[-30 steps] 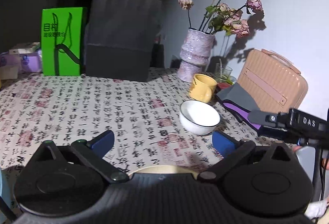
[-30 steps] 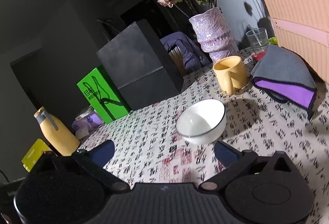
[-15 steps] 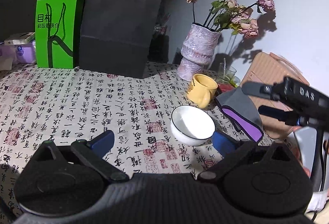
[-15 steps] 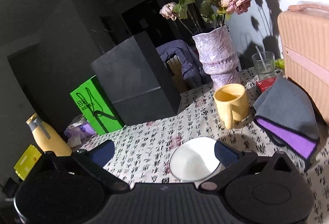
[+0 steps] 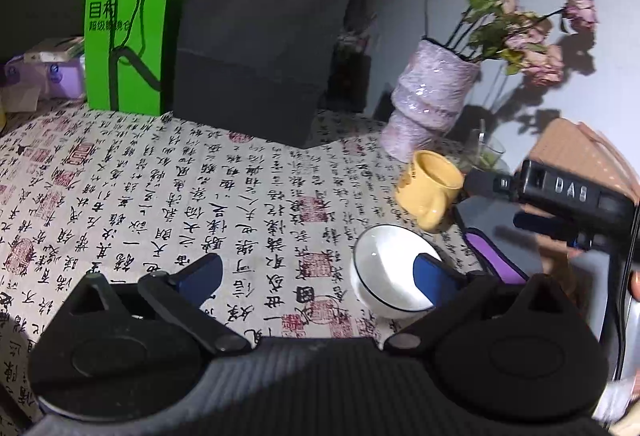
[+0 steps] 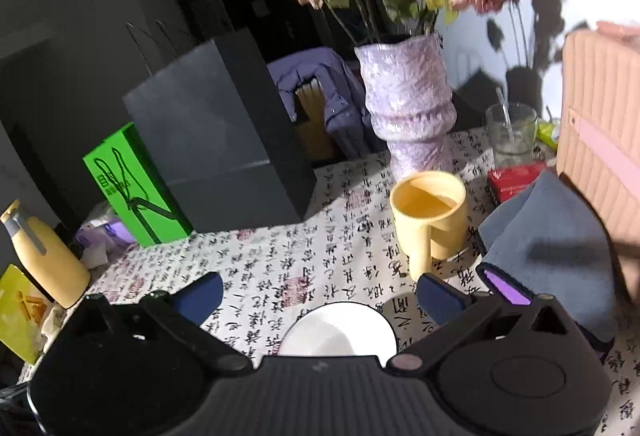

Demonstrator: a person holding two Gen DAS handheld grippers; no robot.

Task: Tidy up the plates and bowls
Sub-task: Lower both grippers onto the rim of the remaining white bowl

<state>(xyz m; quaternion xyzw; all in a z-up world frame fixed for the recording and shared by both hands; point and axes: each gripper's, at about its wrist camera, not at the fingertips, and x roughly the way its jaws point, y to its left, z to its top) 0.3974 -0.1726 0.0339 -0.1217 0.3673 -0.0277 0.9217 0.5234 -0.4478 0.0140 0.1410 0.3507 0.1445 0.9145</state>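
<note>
Calligraphy tablecloth (image 5: 200, 188) bears an empty white bowl (image 5: 384, 276); both grippers spread wide.

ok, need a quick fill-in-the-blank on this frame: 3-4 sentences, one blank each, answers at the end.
1. The white bowl has a thin ____ line around its rim.
2. The mug standing behind the bowl is ____ in colour.
3. The dried flowers stand in a ____ vase.
4. The right gripper is ____, with the bowl low between its fingers.

Missing words: black; yellow; purple; open
</note>
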